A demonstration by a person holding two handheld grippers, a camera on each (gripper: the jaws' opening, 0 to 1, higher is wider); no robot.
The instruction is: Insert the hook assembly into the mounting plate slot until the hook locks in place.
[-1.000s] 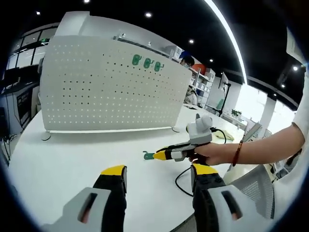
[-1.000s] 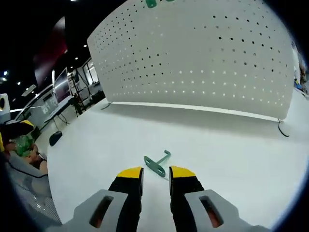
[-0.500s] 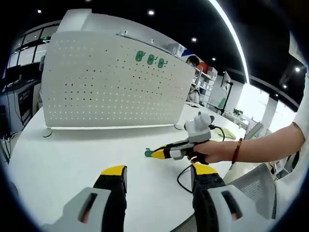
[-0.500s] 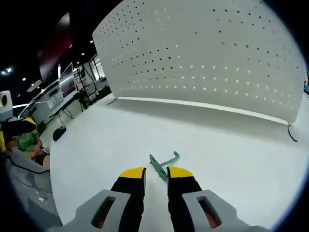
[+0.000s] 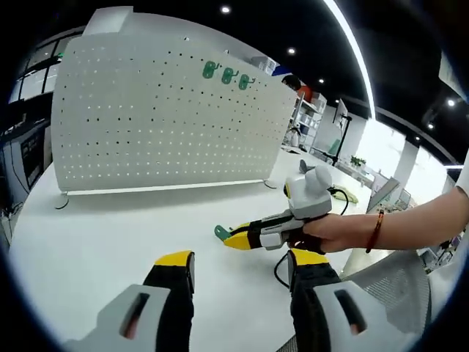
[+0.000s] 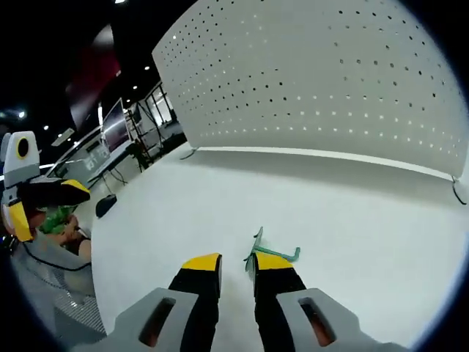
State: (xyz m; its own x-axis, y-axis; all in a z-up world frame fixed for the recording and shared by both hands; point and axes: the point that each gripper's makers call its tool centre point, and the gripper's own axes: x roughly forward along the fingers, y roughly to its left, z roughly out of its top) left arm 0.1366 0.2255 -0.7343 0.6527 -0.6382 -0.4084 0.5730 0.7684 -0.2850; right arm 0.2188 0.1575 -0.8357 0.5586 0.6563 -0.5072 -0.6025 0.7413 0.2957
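A person is working two hand-held grippers over a white table [image 5: 88, 242], with a perforated white pegboard [image 5: 161, 125] standing across its far side. Nearest the onlooker, the left gripper [image 5: 238, 273] is hovering just above the table's near edge, its yellow-tipped jaws spread wide apart with nothing between them. Just beyond it, toward the right edge of the table, a hand [image 5: 333, 233] wearing a red bracelet [image 5: 378, 229] is gripping the right gripper [image 5: 233, 238], which is pointing leftward over the tabletop. At its yellow tips, a small green hook [image 5: 221, 232] is sitting, tilted and close to the surface.

From the right gripper view, the right gripper [image 6: 233, 265] is showing a gap between its jaws, and the hook [image 6: 272, 251] is resting against the inner tip of one jaw, its flat plate standing on edge and its bent arm reaching out sideways; whether the jaws are actually pinching it cannot be told. The left gripper [image 6: 44, 202] is appearing at the side of that view, past the table's edge.

Farther back, the pegboard [image 6: 330, 81] is rising on small feet near the table's far edge. Three more green hooks [image 5: 227, 75] are hanging in a row near its top edge. A black cable [image 5: 278, 270] is trailing beneath the hand.
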